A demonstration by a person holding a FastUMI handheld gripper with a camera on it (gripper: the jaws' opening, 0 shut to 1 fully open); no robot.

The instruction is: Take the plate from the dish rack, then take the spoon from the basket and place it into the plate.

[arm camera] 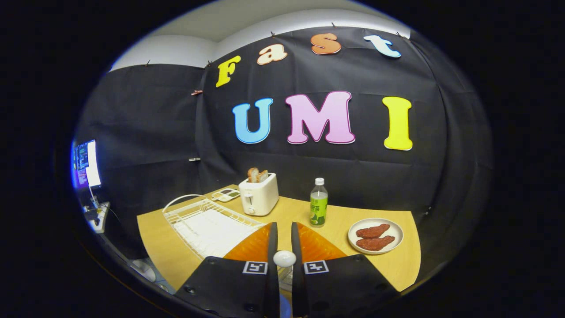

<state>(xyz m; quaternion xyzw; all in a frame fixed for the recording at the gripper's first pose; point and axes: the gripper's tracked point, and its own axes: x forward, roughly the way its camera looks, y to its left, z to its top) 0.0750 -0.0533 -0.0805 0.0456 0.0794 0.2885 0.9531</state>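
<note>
The spoon (pixel 284 258) shows as a pale rounded end wedged in the narrow gap between the two fingers of the gripper (pixel 282 234); both fingers press on it from either side, so the gripper is closed on the spoon; the rest of the spoon runs down behind the finger bodies and is hidden, so which end this is cannot be told. The dish rack (pixel 207 223), white wire with a white tray, lies at about ten o'clock from the fingertips, just beside the left finger; its near corner is cut off by that finger. No plate is seen standing in the rack's wires. At about three o'clock from the fingertips, well apart, a plate (pixel 375 236) rests on the table (pixel 159 247) with two reddish-brown pieces of food (pixel 373 237) on it. At one o'clock, near the fingertips, stands a bottle (pixel 318 202) with a green label; at eleven o'clock, beyond the rack, a white toaster (pixel 259 194) holds slices of bread (pixel 257 175); a small flat thing (pixel 226 194) beside the toaster is too small to identify. A basket-like wire edge (pixel 284 273) peeks just under the fingers, mostly hidden.
</note>
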